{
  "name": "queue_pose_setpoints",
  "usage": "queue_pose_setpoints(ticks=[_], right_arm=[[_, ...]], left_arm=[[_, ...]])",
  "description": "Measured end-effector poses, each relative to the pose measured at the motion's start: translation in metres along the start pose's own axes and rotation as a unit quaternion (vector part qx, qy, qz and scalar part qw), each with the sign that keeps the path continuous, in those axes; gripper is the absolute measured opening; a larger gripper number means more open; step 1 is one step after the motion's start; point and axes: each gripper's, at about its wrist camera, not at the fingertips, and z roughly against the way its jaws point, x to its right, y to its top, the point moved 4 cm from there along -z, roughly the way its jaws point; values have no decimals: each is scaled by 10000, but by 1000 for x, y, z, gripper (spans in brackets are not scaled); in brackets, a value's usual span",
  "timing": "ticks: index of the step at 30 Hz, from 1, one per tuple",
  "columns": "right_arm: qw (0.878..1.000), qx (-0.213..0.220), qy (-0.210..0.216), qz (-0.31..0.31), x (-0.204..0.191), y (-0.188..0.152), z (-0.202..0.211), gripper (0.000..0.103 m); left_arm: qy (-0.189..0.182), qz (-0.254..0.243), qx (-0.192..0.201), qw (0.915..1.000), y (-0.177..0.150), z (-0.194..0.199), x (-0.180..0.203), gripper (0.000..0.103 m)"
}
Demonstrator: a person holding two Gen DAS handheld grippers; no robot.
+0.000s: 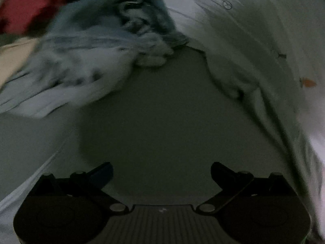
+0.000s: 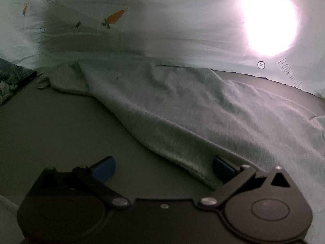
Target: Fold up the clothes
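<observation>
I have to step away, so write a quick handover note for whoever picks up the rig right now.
Left tongs: open, empty, over bare dark surface.
Right tongs: open; edge of the grey garment lies between the fingers, not pinched.
Blue patterned garment sits crumpled far left; carrot-print sheet behind.
Done: no fold visible yet.
Left: grip the grey garment's edge, flatten and fold it, then the blue one.

left gripper [image 1: 161,171]: jaws wide apart, nothing between them, angled downward. right gripper [image 2: 162,168]: jaws spread, angled downward.
</observation>
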Motion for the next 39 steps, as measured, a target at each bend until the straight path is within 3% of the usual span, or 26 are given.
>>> queue_pose_setpoints(ticks=[1,2,4,5,9,16,17,18,20,22,26,29,32,35,39], right_arm=[[10000,2,-3,3,-1,0,-1,103],[10000,3,-5,4,-2,-1,-2,103],[10000,2,-8,6,-1,0,1,103],[10000,0,-12,12,-2,1,-3,103],[10000,-3,-20,24,-4,2,-7,103],[10000,-3,-22,21,-4,2,-7,103],[10000,-3,-23,19,-4,2,-7,103],[10000,-3,-22,18,-4,2,-7,103],[10000,-3,-21,13,-4,2,-7,103],[10000,-3,-19,11,-4,2,-7,103],[10000,-2,-17,9,-4,3,-8,103],[10000,-2,-15,6,-4,3,-8,103],[10000,-2,-19,1,-4,3,-8,103],[10000,-5,-20,-5,-4,4,-8,103],[10000,-53,-20,-6,-4,6,-9,103]], left_arm=[[-234,-55,41,9997,11,-13,8,73],[-401,-107,62,9991,21,-26,17,67],[-572,-198,60,9982,38,-54,34,43],[-661,-214,92,9975,46,-66,42,38],[-995,-364,239,9941,74,-112,80,40],[-705,-1318,684,9864,96,-156,135,41],[-673,-1333,749,9860,98,-158,137,34],[-657,-1357,715,9860,100,-161,138,3],[-680,-1342,654,9865,106,-157,135,6],[-636,-1323,880,9852,116,-133,131,5],[-834,-1144,1508,9784,150,-49,112,5],[-862,-1303,1800,9712,170,8,97,5],[-617,-1697,1606,9704,164,32,85,6],[88,-2112,1121,9710,135,19,63,6],[731,-1913,-116,9787,78,-21,14,13]])
